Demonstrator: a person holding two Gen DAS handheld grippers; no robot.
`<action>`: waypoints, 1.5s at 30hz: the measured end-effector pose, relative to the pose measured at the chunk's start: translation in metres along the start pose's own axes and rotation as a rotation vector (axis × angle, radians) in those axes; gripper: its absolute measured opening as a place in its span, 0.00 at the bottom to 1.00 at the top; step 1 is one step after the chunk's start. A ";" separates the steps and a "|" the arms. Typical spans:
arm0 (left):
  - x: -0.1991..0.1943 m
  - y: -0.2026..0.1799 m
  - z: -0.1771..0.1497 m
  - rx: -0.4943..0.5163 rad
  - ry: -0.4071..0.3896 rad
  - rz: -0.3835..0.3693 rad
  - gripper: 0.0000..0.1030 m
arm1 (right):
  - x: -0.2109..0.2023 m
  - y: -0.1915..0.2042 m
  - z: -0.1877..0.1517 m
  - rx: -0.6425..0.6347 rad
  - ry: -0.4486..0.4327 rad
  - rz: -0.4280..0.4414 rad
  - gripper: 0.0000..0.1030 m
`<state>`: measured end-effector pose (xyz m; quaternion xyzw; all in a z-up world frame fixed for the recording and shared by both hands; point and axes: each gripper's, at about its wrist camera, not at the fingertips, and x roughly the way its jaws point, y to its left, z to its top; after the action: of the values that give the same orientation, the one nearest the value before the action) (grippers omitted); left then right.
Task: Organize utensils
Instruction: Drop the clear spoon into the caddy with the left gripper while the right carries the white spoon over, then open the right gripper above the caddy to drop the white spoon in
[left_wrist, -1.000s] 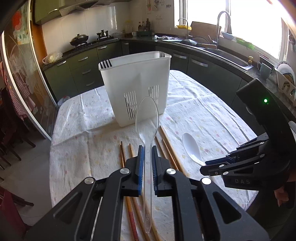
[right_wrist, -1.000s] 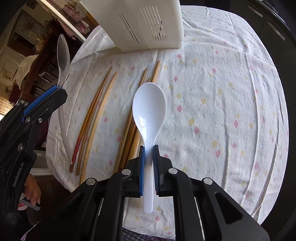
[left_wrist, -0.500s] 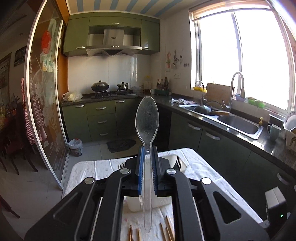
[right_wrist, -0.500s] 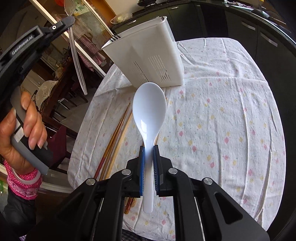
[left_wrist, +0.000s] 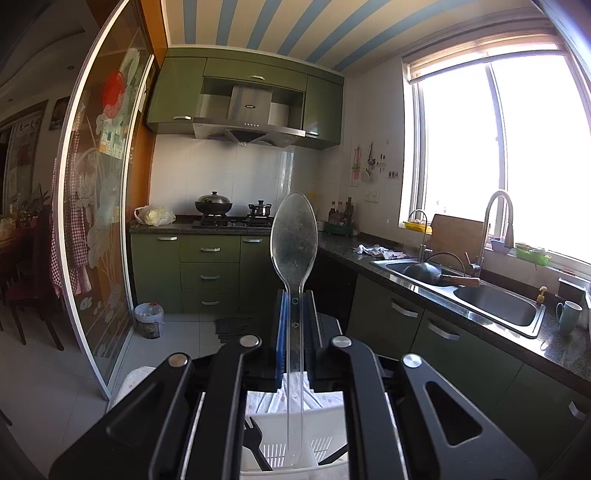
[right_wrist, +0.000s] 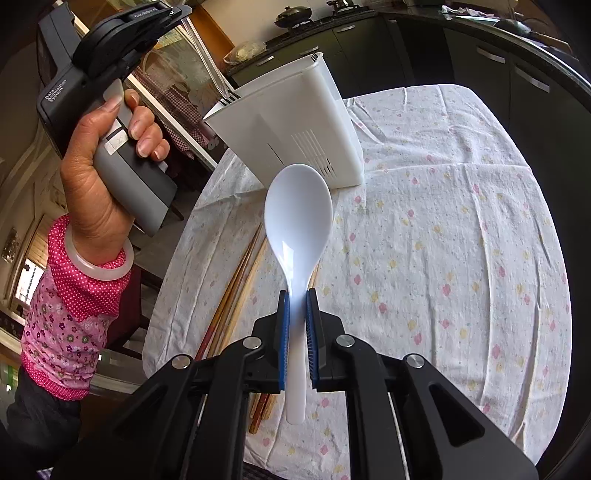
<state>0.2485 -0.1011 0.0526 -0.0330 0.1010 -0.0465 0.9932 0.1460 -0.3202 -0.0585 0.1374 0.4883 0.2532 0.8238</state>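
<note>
left gripper (left_wrist: 294, 332), clamped on the clear spoon (left_wrist: 294, 240), has swung up from the table and now hangs handle-down over the white holder (right_wrist: 295, 125) — ready to drop in. right gripper (right_wrist: 296, 339) still pinches the white spoon (right_wrist: 297, 218) above the chopsticks (right_wrist: 236, 295).
</note>
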 end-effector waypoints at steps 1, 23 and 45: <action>0.003 0.001 -0.005 0.003 0.012 0.002 0.08 | 0.000 0.000 0.001 0.000 -0.003 0.004 0.09; -0.032 0.021 -0.062 0.009 0.122 -0.003 0.40 | -0.073 0.052 0.126 -0.107 -0.531 0.004 0.09; -0.064 0.043 -0.078 -0.004 0.199 -0.034 0.42 | 0.040 0.044 0.142 -0.189 -0.665 -0.193 0.14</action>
<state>0.1735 -0.0567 -0.0138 -0.0317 0.1987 -0.0662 0.9773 0.2735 -0.2583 0.0016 0.0886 0.1788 0.1600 0.9667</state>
